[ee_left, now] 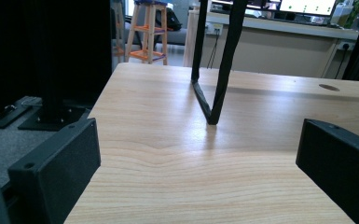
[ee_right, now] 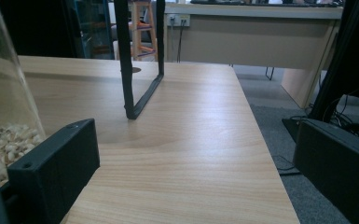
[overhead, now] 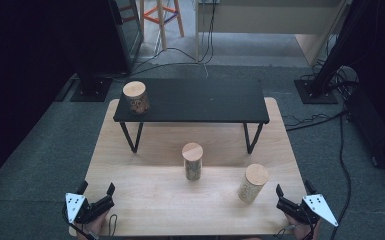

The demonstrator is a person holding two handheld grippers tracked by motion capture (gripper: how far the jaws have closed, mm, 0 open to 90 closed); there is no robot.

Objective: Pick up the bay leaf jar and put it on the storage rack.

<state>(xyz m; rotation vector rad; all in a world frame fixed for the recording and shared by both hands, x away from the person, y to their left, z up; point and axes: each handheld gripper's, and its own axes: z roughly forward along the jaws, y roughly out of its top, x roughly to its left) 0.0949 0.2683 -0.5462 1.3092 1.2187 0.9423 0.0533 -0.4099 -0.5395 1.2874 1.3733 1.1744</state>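
jar point(ee_right: 2, 116) cut off at left edge

**A lab set up for recording**

The place reads as a research lab or office workroom. A low wooden table point(overhead: 195, 205) stands on grey carpet point(overhead: 40, 160), flanked by black stands on bolted base plates point(overhead: 91, 89) with cables point(overhead: 342, 150) trailing across the floor. Dark curtains point(overhead: 25, 60) close off both sides. Behind, a long beige counter point(ee_left: 279, 42) carries monitors point(ee_left: 307, 5) and wall sockets point(ee_left: 214, 28), and a wooden stool point(ee_left: 147, 32) with orange braces stands nearby.
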